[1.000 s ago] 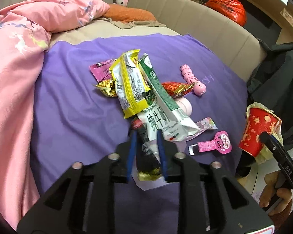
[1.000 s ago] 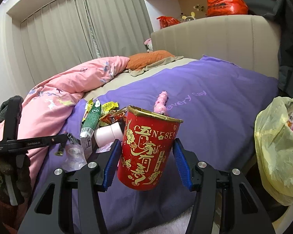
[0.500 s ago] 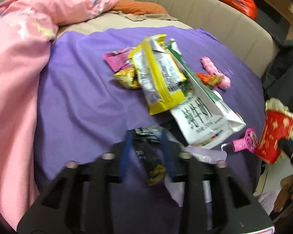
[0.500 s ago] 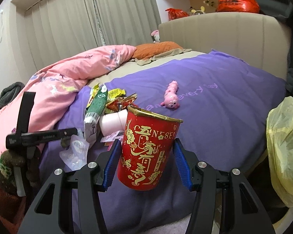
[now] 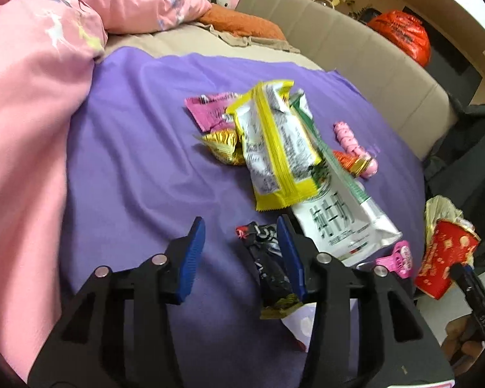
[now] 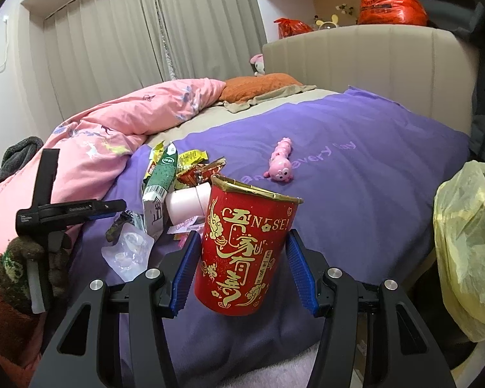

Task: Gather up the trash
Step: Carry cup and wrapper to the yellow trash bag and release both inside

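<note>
Gripping a red paper cup (image 6: 242, 252) between its blue pads, the right gripper (image 6: 242, 266) holds the cup upright and lifted off the purple blanket (image 6: 355, 194), its torn gold rim uppermost; the jaws stand at middling width, pressed against the cup's sides. Just beyond the cup lies the heap of trash: a green-and-white milk carton (image 6: 160, 190) on its side, a pale pink tube (image 6: 187, 205) touching it, and crumpled red and yellow wrappers (image 6: 197, 165) behind; a clear plastic blister (image 6: 127, 252) lies on the near side of the carton. Right of the cup, off the edge of the bed, a yellow plastic bag (image 6: 462, 249) hangs open with some contents showing.

From the left wrist view, the left gripper (image 5: 241, 253) hovers over the blanket with its jaws spread wide, holding nothing; a black wrapper (image 5: 268, 274) lies against the inner face of its right finger, apart from the left one. Beyond the wrapper, a yellow-edged snack bag (image 5: 274, 148) lies across the carton (image 5: 336, 216), with a magenta wrapper (image 5: 210, 110) and a gold wrapper (image 5: 224, 145) to its far left; a pink caterpillar toy (image 5: 352, 144) lies right of the carton.
</note>
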The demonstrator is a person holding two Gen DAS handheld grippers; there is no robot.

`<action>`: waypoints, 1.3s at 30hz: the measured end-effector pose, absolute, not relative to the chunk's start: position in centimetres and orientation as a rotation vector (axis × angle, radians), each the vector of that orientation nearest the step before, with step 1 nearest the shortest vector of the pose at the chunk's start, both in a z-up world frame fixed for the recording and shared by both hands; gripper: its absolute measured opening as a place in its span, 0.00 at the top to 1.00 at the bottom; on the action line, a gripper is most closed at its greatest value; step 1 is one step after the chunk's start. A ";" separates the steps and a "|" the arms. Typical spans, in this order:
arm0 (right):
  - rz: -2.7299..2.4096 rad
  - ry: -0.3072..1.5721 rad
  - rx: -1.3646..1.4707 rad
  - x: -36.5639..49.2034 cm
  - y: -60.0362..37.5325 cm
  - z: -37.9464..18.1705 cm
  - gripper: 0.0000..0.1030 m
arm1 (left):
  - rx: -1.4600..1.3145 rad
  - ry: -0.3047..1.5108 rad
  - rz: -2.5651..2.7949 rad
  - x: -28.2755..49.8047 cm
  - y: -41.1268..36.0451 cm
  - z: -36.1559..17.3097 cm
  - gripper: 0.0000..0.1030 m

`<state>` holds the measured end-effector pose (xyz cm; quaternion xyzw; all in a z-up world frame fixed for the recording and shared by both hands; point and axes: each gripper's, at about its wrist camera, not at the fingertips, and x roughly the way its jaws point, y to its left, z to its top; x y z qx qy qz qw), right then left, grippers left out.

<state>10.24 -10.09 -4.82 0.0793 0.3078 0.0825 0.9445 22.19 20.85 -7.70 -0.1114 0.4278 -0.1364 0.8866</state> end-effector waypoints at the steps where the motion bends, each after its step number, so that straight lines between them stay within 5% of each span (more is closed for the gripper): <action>1: 0.169 0.631 0.161 10.3 -10.0 -4.9 0.50 | -0.222 0.898 -0.281 22.3 20.6 -8.0 0.58; 2: 0.169 0.633 0.160 10.3 -9.9 -5.0 0.50 | -0.213 0.910 -0.278 22.4 20.3 -8.3 0.59; 4: 0.175 0.635 0.155 10.4 -9.7 -5.0 0.50 | -0.206 0.933 -0.294 22.5 19.8 -8.9 0.77; 7: 0.186 0.634 0.143 10.4 -9.4 -4.8 0.50 | -0.166 0.885 -0.295 21.6 19.2 -7.7 0.80; 25: 0.060 0.388 0.025 4.7 -17.1 4.3 0.50 | -0.043 0.380 -0.389 14.4 10.4 10.8 0.81; 39: -0.203 0.379 -0.035 -2.4 -30.6 5.8 0.50 | 0.029 0.521 -0.928 14.3 -15.1 8.6 0.81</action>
